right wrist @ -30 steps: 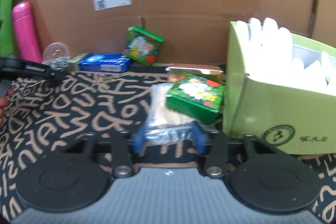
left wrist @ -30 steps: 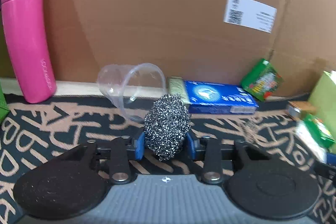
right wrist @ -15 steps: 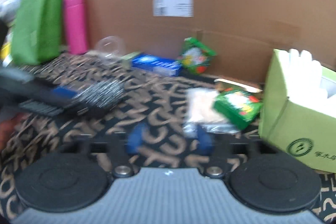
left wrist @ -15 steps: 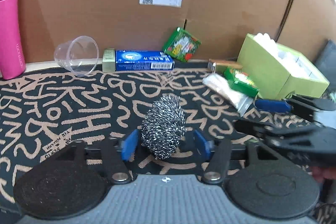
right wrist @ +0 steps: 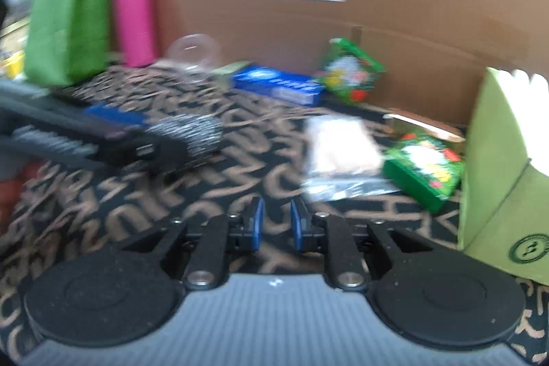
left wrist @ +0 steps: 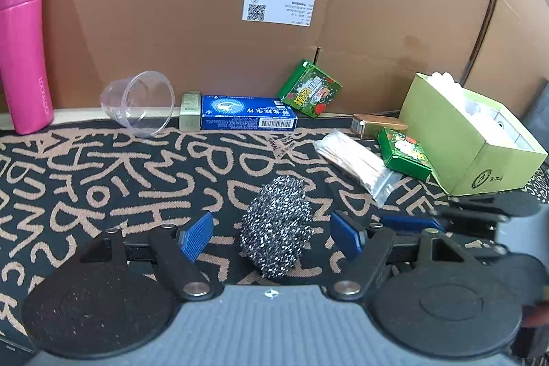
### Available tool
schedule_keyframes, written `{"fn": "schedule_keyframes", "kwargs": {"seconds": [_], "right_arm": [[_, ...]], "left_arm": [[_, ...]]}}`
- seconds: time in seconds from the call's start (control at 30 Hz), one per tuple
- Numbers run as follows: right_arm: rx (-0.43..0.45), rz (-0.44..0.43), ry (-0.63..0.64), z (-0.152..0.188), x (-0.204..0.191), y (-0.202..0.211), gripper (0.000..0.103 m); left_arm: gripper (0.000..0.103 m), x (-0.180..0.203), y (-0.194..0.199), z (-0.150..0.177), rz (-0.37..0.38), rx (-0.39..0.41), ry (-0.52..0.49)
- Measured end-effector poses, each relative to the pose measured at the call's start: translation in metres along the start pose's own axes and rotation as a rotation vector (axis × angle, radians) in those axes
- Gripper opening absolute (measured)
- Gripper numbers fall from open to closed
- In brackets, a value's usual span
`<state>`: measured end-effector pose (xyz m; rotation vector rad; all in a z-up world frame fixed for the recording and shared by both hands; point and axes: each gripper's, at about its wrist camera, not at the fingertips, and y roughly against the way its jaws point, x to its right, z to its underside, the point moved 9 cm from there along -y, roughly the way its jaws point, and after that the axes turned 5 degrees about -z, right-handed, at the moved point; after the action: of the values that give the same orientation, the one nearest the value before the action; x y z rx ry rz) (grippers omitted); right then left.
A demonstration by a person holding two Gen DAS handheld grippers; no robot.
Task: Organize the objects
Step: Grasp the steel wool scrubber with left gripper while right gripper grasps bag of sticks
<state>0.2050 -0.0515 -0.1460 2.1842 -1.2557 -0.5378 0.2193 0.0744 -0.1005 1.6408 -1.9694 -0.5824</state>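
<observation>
A steel wool scourer (left wrist: 276, 228) rests on the patterned mat between the blue pads of my left gripper (left wrist: 271, 234). Its jaws are opening and stand clear of the scourer on both sides. The blurred right wrist view shows the same scourer (right wrist: 195, 136) at the tip of the left gripper (right wrist: 113, 129). My right gripper (right wrist: 276, 222) is shut with nothing between its pads, low over the mat near a clear bag of sticks (right wrist: 339, 153). From the left wrist view the right gripper (left wrist: 432, 216) comes in from the right.
Along the cardboard wall (left wrist: 206, 6) stand a pink bottle (left wrist: 22, 50), a tipped clear cup (left wrist: 140, 103), a blue box (left wrist: 248, 117) and a leaning green box (left wrist: 308, 88). A light green carton (left wrist: 470, 139), another green box (left wrist: 406, 153) and a gold tin (left wrist: 377, 126) lie right. A green bag (right wrist: 72, 6) stands left.
My left gripper drew back from the cup and wall with the scourer, then spread its jaws off it. My right gripper let go of the bag, swung left and shut empty.
</observation>
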Motion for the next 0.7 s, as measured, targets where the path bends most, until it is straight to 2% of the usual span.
{"fn": "schedule_keyframes", "kwargs": {"seconds": [0.07,0.1,0.17,0.2,0.3,0.43,0.5,0.6,0.67,0.7], "right_arm": [[0.033,0.005,0.015,-0.006,-0.002,0.007,0.022],[0.057,0.029,0.028,-0.012,-0.001,0.006,0.041],[0.082,0.100,0.030,-0.025,0.010,0.004,0.070],[0.091,0.115,0.032,-0.031,0.016,0.000,0.072],[0.058,0.104,0.007,-0.048,0.031,-0.028,0.071],[-0.020,0.152,-0.032,-0.054,0.059,-0.065,0.073],[-0.016,0.128,-0.093,-0.053,0.067,-0.074,0.071],[-0.017,0.092,-0.086,-0.044,0.061,-0.063,0.042],[-0.020,0.059,-0.093,-0.032,0.053,-0.048,0.035],[-0.019,0.044,-0.085,-0.024,0.047,-0.039,0.034]], "left_arm": [[0.078,-0.001,-0.003,0.001,-0.001,-0.013,0.009],[0.078,-0.001,-0.005,0.001,0.000,-0.020,0.013],[0.078,0.000,-0.007,0.000,0.006,-0.026,0.020],[0.078,0.001,-0.007,0.000,0.008,-0.023,0.022],[0.078,0.002,-0.010,-0.001,0.002,-0.023,0.016],[0.078,-0.002,-0.013,-0.002,-0.006,-0.028,0.017],[0.078,-0.005,-0.015,-0.001,-0.015,-0.034,0.017],[0.077,-0.009,-0.018,0.000,-0.011,-0.040,0.016],[0.071,-0.008,-0.018,0.002,0.010,-0.050,0.011],[0.061,-0.005,-0.017,0.004,0.024,-0.052,0.002]]}}
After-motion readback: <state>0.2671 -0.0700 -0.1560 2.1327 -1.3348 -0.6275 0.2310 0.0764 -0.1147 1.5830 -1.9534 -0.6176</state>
